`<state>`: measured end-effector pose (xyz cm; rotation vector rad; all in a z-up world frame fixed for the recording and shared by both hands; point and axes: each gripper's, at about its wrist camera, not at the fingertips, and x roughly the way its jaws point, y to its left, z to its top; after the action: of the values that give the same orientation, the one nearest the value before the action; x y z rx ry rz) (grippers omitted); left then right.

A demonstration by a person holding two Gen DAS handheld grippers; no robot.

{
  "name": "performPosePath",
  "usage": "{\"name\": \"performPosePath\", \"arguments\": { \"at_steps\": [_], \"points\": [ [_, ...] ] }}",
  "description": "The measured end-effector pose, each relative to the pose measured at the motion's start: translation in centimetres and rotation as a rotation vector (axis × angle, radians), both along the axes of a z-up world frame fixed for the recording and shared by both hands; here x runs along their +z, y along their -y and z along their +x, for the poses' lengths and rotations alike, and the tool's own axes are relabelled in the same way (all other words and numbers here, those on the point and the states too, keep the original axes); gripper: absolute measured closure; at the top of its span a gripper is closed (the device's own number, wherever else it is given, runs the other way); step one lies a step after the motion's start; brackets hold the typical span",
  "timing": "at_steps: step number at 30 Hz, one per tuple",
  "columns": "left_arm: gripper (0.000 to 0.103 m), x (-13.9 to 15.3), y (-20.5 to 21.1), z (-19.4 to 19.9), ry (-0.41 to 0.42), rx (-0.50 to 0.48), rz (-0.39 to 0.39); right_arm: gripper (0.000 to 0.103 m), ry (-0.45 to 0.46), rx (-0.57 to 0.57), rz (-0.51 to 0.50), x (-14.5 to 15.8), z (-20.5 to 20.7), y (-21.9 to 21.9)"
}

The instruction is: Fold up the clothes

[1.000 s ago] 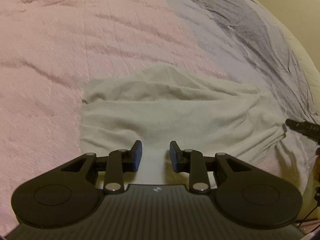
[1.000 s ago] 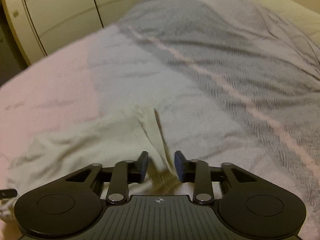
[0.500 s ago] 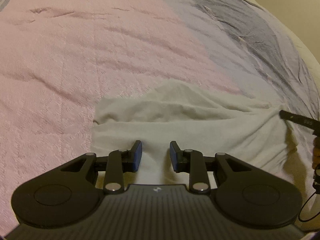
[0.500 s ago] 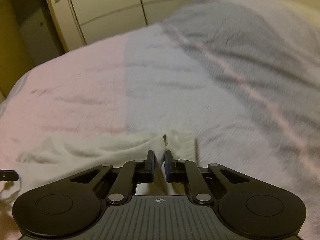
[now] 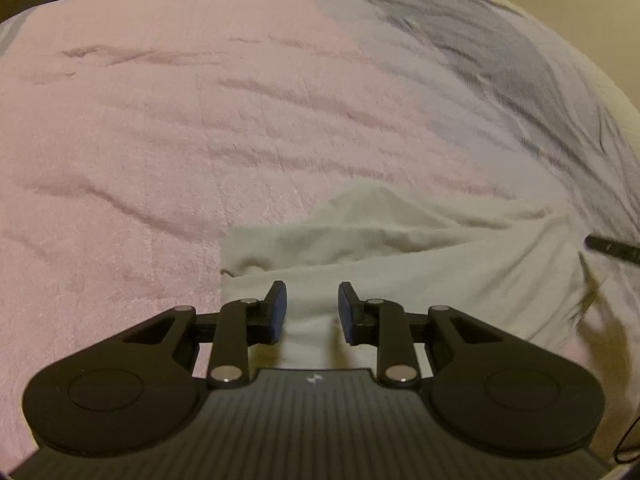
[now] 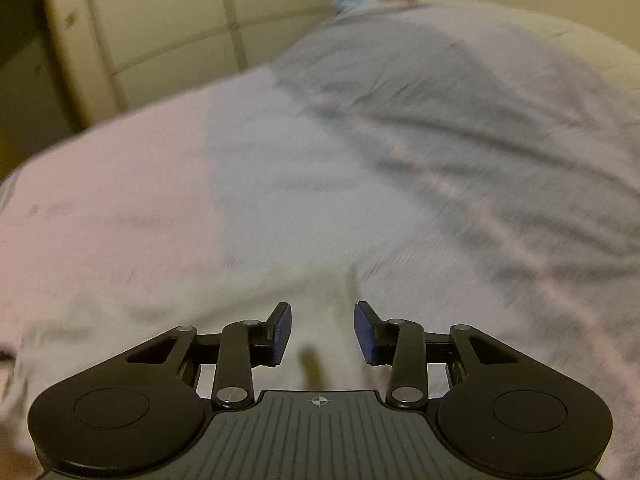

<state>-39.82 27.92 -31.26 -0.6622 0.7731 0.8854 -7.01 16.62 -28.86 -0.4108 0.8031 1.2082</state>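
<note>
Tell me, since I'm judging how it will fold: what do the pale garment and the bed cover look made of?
The pale garment looks like soft, matte knit cotton, perhaps jersey: it slumps in rounded, limp folds without shine. The bed cover looks like a thicker woven or textured blanket, matte, with a fine ribbed grain and shallow wrinkles; its fibre cannot be told.

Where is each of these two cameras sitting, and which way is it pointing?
Left wrist: sits on the left gripper, looking forward and down over a cream garment on the bedspread; its own two fingers show, closing.
Right wrist: sits on the right gripper, looking down the bed towards cupboards; its own two fingers show, opening, nothing pinched.
Shared: the garment, bedspread, and the right gripper's tip at the left view's edge.
</note>
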Motion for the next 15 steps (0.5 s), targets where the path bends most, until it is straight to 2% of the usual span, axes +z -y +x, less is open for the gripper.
{"name": "performPosePath", "arguments": {
  "at_steps": [3,4,7,10,13,15],
  "points": [
    [0.081,-2.0,-2.0,0.4,-0.012,-0.014,-0.017,0.063,0.033,-0.052,-0.084,-3.1,0.3,-0.6],
    [0.081,-2.4,-2.7,0.3,-0.01,-0.009,-0.025,0.063,0.008,-0.088,-0.08,-3.2,0.7,-0.7],
    [0.081,-1.2,-3.2,-0.7,0.038,-0.041,0.005,0.063,0.003,-0.212,-0.019,-1.1,0.6,0.8],
    [0.081,-0.2,-2.8,-2.1,0.094,-0.123,0.011,0.063,0.057,-0.255,0.027,0.0,-1.2,2.3],
    [0.081,-2.0,-3.9,-2.3,0.04,-0.178,-0.022,0.063,0.075,-0.251,-0.076,-2.0,-2.8,1.4],
    [0.081,-2.6,-5.1,-2.6,0.043,-0.193,-0.031,0.063,0.089,-0.318,-0.121,-3.2,-2.9,0.9]
  ]
}}
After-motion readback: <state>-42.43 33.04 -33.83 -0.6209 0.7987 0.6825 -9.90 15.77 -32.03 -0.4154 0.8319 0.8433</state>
